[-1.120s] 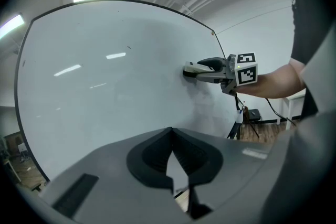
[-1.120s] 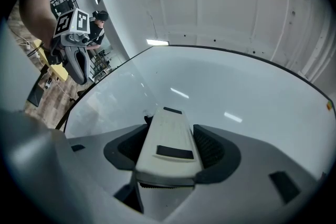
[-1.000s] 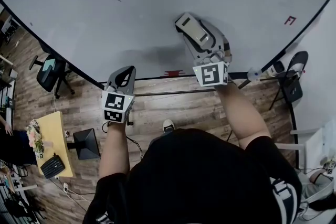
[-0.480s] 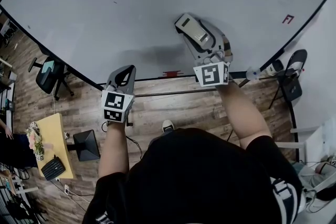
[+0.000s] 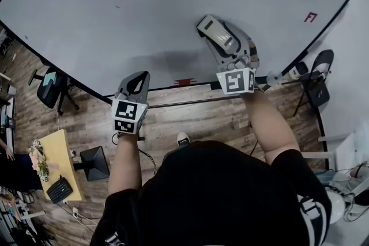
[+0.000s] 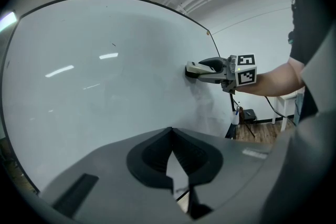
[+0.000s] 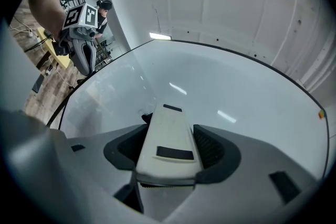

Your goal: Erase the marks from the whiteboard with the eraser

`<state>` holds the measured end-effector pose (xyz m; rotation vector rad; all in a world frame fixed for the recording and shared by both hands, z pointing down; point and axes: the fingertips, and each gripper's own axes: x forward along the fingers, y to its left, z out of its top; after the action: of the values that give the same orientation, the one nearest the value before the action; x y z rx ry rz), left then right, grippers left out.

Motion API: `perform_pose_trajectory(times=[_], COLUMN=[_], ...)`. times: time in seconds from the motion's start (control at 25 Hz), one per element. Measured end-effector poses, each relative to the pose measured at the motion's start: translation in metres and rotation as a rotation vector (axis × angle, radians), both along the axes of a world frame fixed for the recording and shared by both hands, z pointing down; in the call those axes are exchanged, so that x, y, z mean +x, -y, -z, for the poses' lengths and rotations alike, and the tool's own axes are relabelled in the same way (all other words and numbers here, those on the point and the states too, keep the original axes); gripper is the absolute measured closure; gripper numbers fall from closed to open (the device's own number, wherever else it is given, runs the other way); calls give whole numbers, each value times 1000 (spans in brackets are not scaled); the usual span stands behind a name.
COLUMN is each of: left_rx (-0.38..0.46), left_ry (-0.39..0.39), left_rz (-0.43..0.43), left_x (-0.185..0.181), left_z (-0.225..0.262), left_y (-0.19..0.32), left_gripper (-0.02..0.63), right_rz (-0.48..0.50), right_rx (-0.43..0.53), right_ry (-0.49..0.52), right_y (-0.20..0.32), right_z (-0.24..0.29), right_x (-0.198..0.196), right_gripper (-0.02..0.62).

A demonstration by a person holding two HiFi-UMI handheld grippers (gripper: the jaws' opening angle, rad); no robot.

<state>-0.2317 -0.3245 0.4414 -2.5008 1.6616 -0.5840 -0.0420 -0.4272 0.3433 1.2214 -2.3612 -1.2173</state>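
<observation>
My right tongs (image 7: 169, 150) clamp the off-white plastic eraser (image 5: 214, 31) flat against the large white whiteboard (image 5: 115, 3). My left tongs (image 6: 170, 134) are together, well apart from it.

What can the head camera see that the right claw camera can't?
Only the head view shows the red mark at the right of the whiteboard and the person's shoe. Only the right gripper view shows the white wall above the board. Both show the whiteboard, the eraser held in the right claw, and the left claw.
</observation>
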Motion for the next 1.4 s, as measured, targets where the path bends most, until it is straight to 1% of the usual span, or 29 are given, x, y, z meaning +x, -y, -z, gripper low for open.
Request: perform_pose_trajectory(times=[0.44,0.84,1.2,1.28,1.4], left_rx=[-1,2,11,14,17], left_ry=[1,0,3,4,9], left_rz=[-37,-46,-52,-51,-49], left_x=[19,21,24,25,25], left_z=[2,3,7,8,10], left_y=[9,8,1,-1,-4], left_gripper=[595,595,595,595,595], right_rz=[-79,-128,-143,-143,-139], right_rx=[-12,-11,-45,-41,-60], right_ry=[0,11,11,17,27], right_y=[13,19,20,21,19], right_z=[-3,-7,-14,-15,-14], right_x=[43,66,73,74,72], right_gripper=[333,333,333,334,333])
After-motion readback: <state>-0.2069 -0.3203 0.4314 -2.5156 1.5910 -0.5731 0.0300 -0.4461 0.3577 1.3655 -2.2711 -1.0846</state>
